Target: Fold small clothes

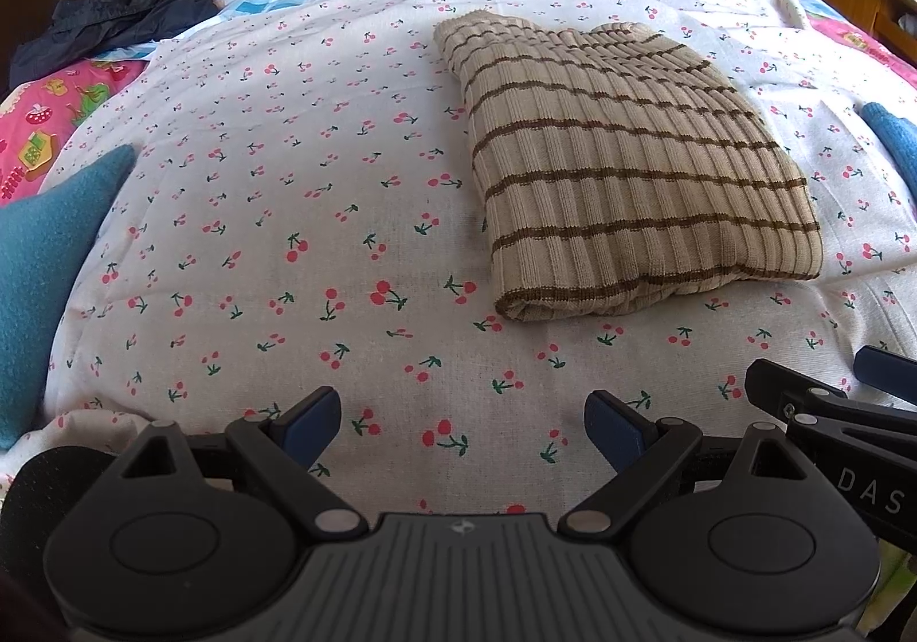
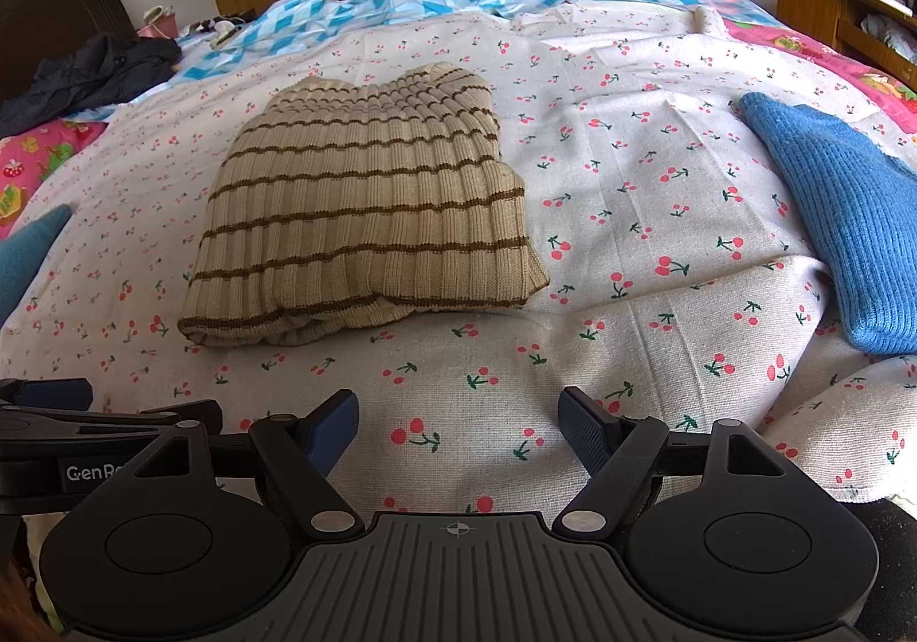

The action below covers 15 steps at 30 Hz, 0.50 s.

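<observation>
Both tongs, our left gripper (image 1: 461,427) and our right gripper (image 2: 458,427), hang released and empty over the near side of the cherry-print sheet (image 1: 258,218), probably because the striped knit garment (image 2: 367,206) already lies folded in the middle of the bed, a little beyond them. Around it we see free sheet on all sides, with its rolled near edge facing us, while the blue knit garment (image 2: 848,218) waits near the right edge.

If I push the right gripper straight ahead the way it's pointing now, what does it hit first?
Probably the cherry-print bedcover: the open right gripper looks down onto bare fabric. The folded striped sweater lies further on and left of centre; depth is unclear.
</observation>
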Each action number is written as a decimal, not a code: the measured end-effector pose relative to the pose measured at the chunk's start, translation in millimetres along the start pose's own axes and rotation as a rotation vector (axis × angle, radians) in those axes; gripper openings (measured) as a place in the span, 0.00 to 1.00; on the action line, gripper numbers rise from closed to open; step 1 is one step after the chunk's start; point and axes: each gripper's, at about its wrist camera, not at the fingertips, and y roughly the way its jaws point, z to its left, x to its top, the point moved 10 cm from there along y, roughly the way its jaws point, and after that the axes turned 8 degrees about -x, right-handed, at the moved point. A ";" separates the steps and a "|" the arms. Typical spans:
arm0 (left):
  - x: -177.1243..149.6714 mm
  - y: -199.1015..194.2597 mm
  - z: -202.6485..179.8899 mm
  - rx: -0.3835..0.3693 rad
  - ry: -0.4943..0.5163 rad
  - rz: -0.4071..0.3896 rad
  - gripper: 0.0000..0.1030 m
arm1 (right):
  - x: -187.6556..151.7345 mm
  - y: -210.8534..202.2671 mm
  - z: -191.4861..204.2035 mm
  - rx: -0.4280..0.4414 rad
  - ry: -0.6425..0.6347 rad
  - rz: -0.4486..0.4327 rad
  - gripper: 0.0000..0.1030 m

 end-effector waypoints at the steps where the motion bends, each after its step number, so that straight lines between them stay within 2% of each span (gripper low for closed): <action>1: -0.1 0.0 0.0 0.000 0.000 0.000 0.94 | 0.1 0.1 0.0 0.000 0.000 0.000 0.76; 15: 0.7 0.1 0.6 -0.001 -0.011 -0.003 0.94 | -1.0 0.4 0.4 -0.002 -0.006 0.001 0.76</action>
